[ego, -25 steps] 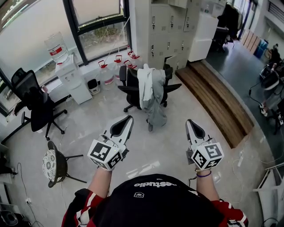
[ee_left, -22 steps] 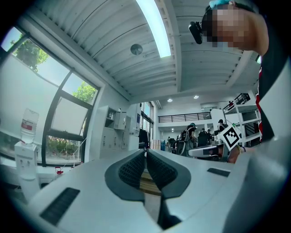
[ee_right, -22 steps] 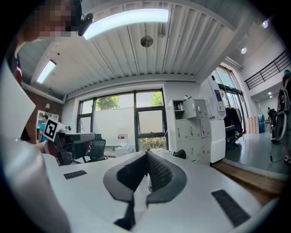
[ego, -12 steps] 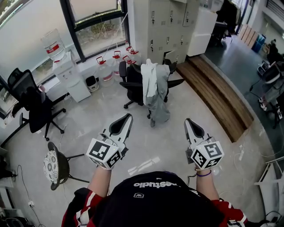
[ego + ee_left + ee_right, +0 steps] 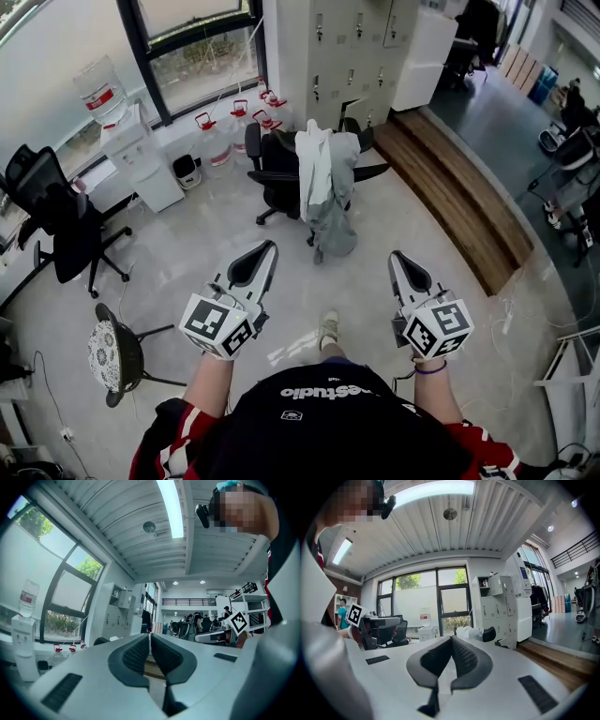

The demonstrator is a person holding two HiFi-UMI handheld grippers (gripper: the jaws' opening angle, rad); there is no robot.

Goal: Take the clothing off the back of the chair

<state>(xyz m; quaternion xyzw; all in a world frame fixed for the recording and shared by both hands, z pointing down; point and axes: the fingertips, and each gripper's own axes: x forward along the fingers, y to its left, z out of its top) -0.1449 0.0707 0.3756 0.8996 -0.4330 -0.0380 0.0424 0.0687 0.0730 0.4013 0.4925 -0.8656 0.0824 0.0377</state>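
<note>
A pale grey-white garment [image 5: 323, 183] hangs over the back of a black office chair [image 5: 277, 171] in the middle of the room, its hem near the floor. Its top shows in the right gripper view as a white bundle [image 5: 469, 632] on the chair back. My left gripper [image 5: 270, 247] and right gripper [image 5: 396, 256] are held out side by side, level, well short of the chair. Both are shut with nothing between the jaws. In the left gripper view the shut tips [image 5: 149, 635] hide most of the chair.
Grey lockers [image 5: 349, 52] stand behind the chair, with red-capped water jugs [image 5: 208, 137] and a water dispenser [image 5: 127, 141] by the window. Another black chair [image 5: 52, 220] and a stool [image 5: 108, 352] stand at left. A raised wooden step [image 5: 464, 216] runs along the right.
I have stepped toward the chair; a foot now shows on the floor between the grippers. Both grippers stayed shut and side by side, moving forward with me.
</note>
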